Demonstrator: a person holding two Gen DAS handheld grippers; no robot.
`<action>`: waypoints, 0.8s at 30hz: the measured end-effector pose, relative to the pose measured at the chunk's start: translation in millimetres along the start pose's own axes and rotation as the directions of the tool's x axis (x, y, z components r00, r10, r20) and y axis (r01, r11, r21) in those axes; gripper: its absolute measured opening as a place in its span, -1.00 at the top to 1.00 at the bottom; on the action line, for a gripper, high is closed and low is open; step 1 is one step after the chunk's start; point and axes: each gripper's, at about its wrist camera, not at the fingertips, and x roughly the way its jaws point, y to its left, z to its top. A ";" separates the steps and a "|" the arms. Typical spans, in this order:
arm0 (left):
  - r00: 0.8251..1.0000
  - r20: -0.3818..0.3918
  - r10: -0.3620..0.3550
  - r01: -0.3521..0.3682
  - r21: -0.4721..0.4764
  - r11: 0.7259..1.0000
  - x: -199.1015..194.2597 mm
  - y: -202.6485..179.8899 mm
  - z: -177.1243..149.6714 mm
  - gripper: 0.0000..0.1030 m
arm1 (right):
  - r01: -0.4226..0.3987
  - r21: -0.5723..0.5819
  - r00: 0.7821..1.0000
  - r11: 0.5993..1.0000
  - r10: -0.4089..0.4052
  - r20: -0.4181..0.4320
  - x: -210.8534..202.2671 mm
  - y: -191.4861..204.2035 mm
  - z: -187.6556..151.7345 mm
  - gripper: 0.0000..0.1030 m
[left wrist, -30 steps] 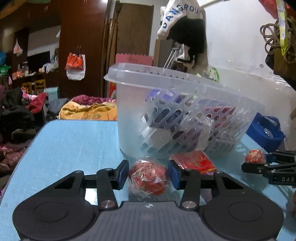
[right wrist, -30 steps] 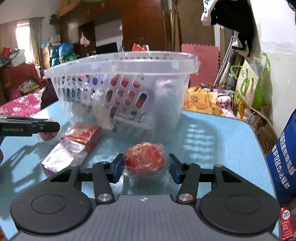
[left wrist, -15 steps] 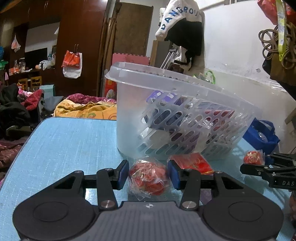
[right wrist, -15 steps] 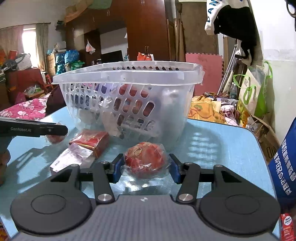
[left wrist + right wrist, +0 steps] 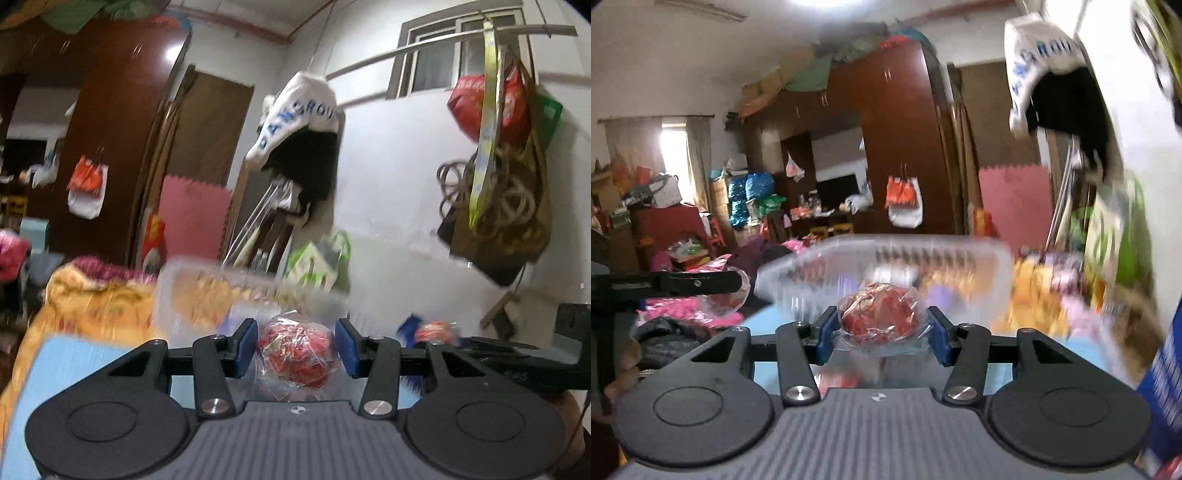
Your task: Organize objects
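We hold a red wrapped ball (image 5: 297, 357) tight in our left gripper (image 5: 297, 349) and another red wrapped ball (image 5: 879, 314) tight in our right gripper (image 5: 880, 334), both up in the air just in front of the blurry clear basket (image 5: 923, 254). The blue worktop (image 5: 74, 354) shows below. Behind it we see a big brown wardrobe (image 5: 905, 140), a pink foam mat (image 5: 192, 218), and a white wall (image 5: 388, 206) with bags hanging on it.

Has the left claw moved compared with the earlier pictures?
Yes. The left claw has risen with its wrapped red ball: the basket rim, previously high above it, now sits nearly level.
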 end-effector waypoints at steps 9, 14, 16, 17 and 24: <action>0.975 -0.217 0.041 -0.069 -0.125 0.990 125.3 23.9 31.5 -0.10 | 0.055 -0.042 0.988 0.998 -0.060 -0.139 97.5 -23.1 36.5 -0.68; 0.991 -0.105 0.082 -0.090 -0.074 0.993 80.9 12.0 11.0 -0.53 | 0.078 -0.015 0.996 0.997 -0.078 -0.033 45.7 -27.3 12.3 -1.00; 0.996 -0.056 0.075 -0.078 -0.050 0.996 53.2 3.2 0.7 -0.68 | 0.035 0.031 0.999 0.999 -0.034 -0.031 23.3 -28.1 -6.2 -1.00; 0.997 -0.033 0.074 -0.075 -0.031 0.997 39.3 -1.8 -6.6 -0.74 | 0.023 0.034 0.999 0.999 -0.022 -0.042 15.8 -23.4 -17.3 -1.00; 0.979 -0.104 0.177 -0.174 0.034 0.984 25.4 -3.7 -52.4 -0.82 | -0.152 0.030 0.949 0.988 0.154 -0.274 44.8 22.7 -83.7 -1.00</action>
